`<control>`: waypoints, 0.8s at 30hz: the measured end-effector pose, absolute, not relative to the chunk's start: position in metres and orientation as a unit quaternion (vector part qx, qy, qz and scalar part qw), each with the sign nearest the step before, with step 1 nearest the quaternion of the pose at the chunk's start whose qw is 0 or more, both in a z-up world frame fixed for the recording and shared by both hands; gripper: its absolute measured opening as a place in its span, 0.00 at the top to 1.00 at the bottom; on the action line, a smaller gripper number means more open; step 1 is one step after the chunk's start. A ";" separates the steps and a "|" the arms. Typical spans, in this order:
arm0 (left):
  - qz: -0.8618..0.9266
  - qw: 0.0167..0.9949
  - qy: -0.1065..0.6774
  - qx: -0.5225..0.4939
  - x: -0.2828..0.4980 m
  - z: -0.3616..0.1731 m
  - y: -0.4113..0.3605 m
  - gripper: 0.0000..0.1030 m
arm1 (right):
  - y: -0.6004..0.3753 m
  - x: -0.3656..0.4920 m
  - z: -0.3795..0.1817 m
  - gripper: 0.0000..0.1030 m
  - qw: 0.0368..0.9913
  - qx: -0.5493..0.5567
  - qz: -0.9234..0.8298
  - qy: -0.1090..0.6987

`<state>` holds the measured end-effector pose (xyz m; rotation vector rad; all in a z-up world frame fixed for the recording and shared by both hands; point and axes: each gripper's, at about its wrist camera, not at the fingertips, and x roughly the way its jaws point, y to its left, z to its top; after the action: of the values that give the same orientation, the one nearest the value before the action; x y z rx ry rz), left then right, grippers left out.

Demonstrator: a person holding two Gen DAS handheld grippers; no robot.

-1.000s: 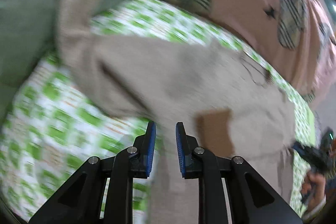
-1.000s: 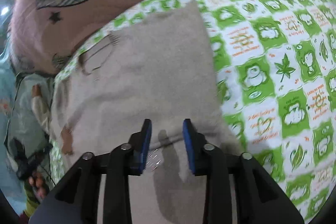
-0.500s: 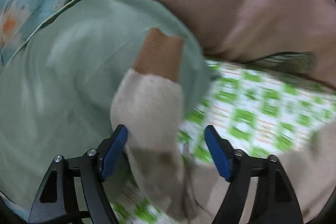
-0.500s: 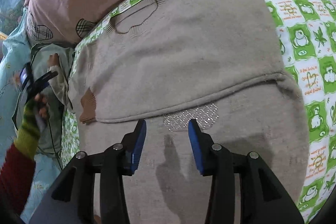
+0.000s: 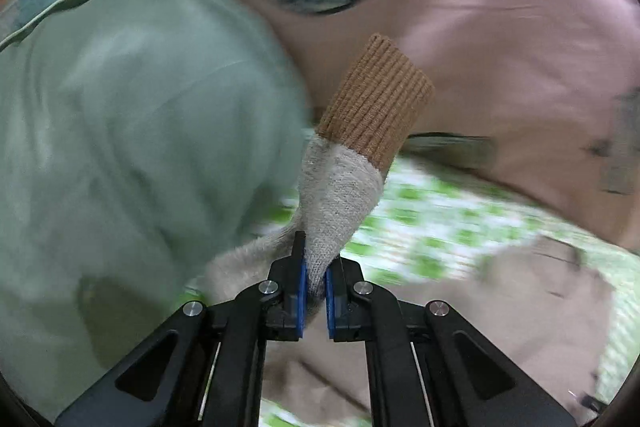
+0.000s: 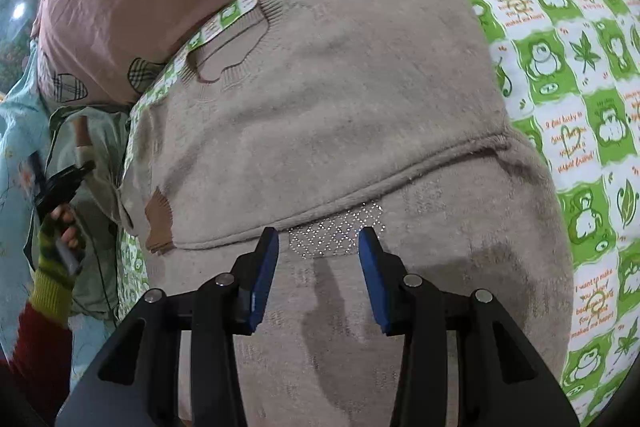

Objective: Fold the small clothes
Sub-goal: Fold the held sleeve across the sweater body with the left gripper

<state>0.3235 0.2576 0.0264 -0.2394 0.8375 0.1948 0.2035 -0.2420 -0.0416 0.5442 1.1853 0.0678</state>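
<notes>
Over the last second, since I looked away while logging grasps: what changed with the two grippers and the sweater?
The left gripper went from open around the sweater sleeve to shut on it, lifting it so the brown cuff stands up. The right gripper opened wider above the rhinestone patch, holding nothing. The beige sweater stayed flat on the green frog-print sheet.

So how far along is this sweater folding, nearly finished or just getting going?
About midway, I'd guess. Done: one sleeve already lies across the beige sweater, its brown cuff resting on the body. In hand: the left claw is shut on the other sleeve, lifted off the green garment. Left: laying that sleeve over, then folding the body. The right claw hovers open above the sparkly patch.
</notes>
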 end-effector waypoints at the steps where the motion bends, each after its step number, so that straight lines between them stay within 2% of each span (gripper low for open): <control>1: 0.068 0.905 0.402 -0.120 0.318 0.032 0.246 0.95 | -0.240 0.203 -0.041 0.58 0.795 0.253 0.033 0.550; 7: -0.129 0.894 0.413 -0.111 0.289 0.035 0.130 0.94 | -0.234 0.198 -0.034 0.58 0.799 0.262 0.042 0.539; 10: -0.187 0.872 0.445 -0.081 0.283 0.007 0.057 0.94 | -0.236 0.193 -0.030 0.58 0.803 0.262 0.040 0.535; 16: -0.246 0.833 0.494 -0.033 0.286 -0.051 -0.038 0.94 | -0.258 0.179 -0.020 0.58 0.809 0.272 0.021 0.520; 21: -0.236 0.813 0.532 -0.003 0.292 -0.094 -0.080 0.92 | -0.277 0.170 -0.019 0.58 0.810 0.288 0.006 0.511; 24: -0.228 0.808 0.544 0.001 0.295 -0.101 -0.082 0.82 | -0.280 0.169 -0.016 0.58 0.814 0.287 0.010 0.505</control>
<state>0.2953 -0.0824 -0.1010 0.0013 1.1628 -0.4873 0.1686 -0.2804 -0.0163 0.6131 1.0781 0.0218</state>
